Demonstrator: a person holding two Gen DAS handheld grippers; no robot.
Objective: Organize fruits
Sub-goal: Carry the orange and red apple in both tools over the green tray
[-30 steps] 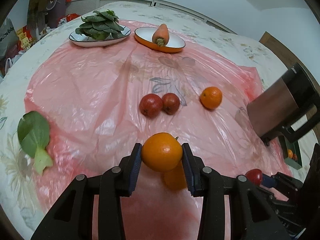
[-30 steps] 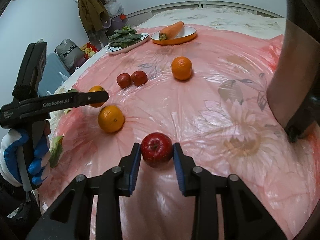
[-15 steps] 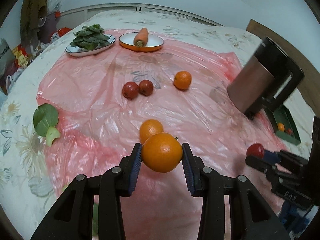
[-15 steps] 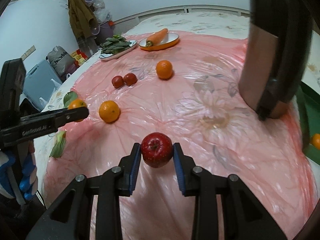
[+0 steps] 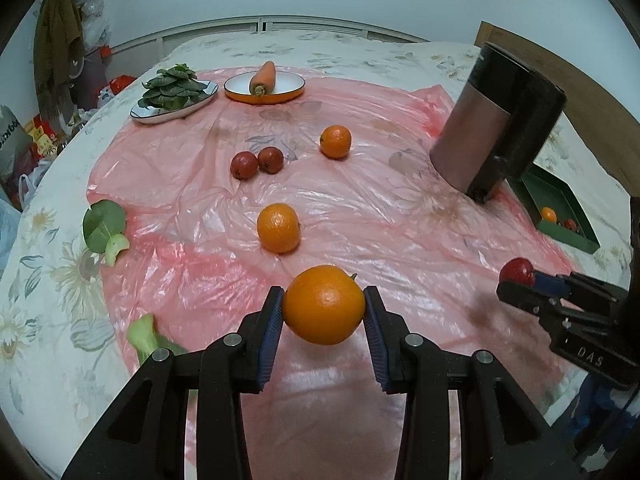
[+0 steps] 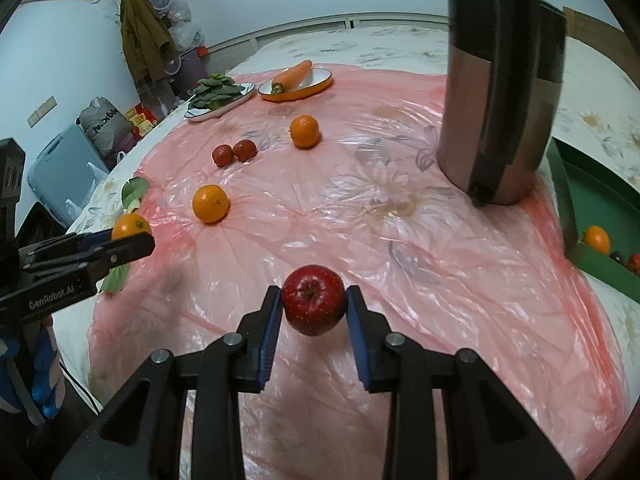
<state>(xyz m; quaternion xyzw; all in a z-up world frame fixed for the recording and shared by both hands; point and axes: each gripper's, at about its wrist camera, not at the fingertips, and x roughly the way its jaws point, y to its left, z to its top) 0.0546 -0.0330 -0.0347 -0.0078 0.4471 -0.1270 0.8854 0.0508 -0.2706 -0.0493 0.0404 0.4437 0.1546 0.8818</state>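
Observation:
My left gripper is shut on an orange, held above the pink plastic sheet. My right gripper is shut on a red apple, also lifted off the sheet. In the left wrist view the right gripper shows at the right edge with the apple. On the sheet lie a near orange, a far orange and two small red fruits. A green tray at the right holds an orange and small red fruits.
A tall brown and black jug stands beside the green tray. At the far edge sit a plate of leafy greens and an orange dish with a carrot. Loose green leaves lie at the sheet's left edge.
Both grippers have pulled back and risen with their fruit still held. The near orange on the sheet now shows clear of the held one, and the green tray has come into view.

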